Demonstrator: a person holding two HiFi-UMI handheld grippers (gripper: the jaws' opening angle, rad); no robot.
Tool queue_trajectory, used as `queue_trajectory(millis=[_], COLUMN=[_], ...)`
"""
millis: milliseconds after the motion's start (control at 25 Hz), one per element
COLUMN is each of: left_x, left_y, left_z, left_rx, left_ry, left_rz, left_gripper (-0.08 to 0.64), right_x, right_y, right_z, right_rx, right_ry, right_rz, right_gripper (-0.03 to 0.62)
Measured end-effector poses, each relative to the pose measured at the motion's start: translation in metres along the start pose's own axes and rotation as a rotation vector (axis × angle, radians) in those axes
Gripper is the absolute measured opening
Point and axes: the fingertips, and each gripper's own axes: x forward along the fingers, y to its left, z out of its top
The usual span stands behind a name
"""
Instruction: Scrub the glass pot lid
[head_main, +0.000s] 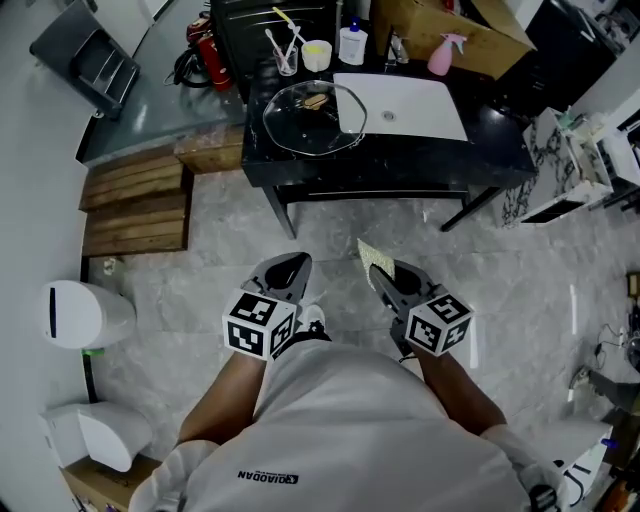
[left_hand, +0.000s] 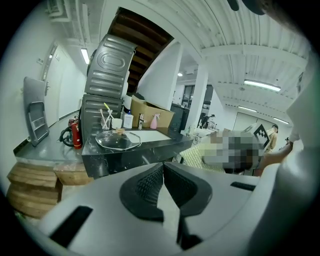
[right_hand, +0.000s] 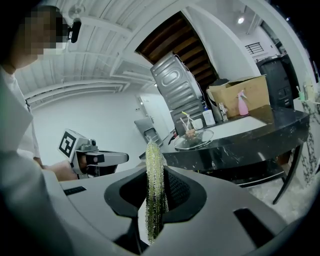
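The glass pot lid (head_main: 312, 117) lies flat on the left part of a black table (head_main: 400, 160), far ahead of both grippers. It also shows as the lid (left_hand: 117, 140) in the left gripper view and the lid (right_hand: 194, 139) in the right gripper view. My left gripper (head_main: 288, 268) is held close to my body, its jaws shut with nothing between them (left_hand: 162, 167). My right gripper (head_main: 378, 272) is beside it, shut on a yellow-green scrub pad (right_hand: 155, 190) that stands up on edge from the jaws. The pad (head_main: 368, 252) points toward the table.
A white sink basin (head_main: 400, 105) sits right of the lid. Behind stand a cup of utensils (head_main: 285, 58), a white bottle (head_main: 352, 45), a pink spray bottle (head_main: 441, 55) and a cardboard box (head_main: 450, 30). Wooden pallets (head_main: 135, 200) lie left; a marble cabinet (head_main: 560, 160) stands right.
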Motion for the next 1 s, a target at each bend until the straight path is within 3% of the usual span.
queue_trajectory(millis=[600,760,1000], left_x=[0.063,0.078,0.093], left_y=[0.13,0.147,0.16], left_z=[0.059,0.058,0.061], left_rx=[0.036,0.087,0.061], left_ry=[-0.007,0.03,0.034], left_rz=[-0.059,-0.064,-0.08], left_gripper=[0.016,0.017,0.017], right_x=[0.135,0.157,0.169], right_y=[-0.039,-0.047,-0.061], right_z=[0.068,0.072,0.078], right_rx=[-0.008,0.011,0.016], right_ry=[-0.018,0.003,0.013], right_rz=[-0.055,-0.06,-0.082], right_gripper=[0.084,0.084,0.084])
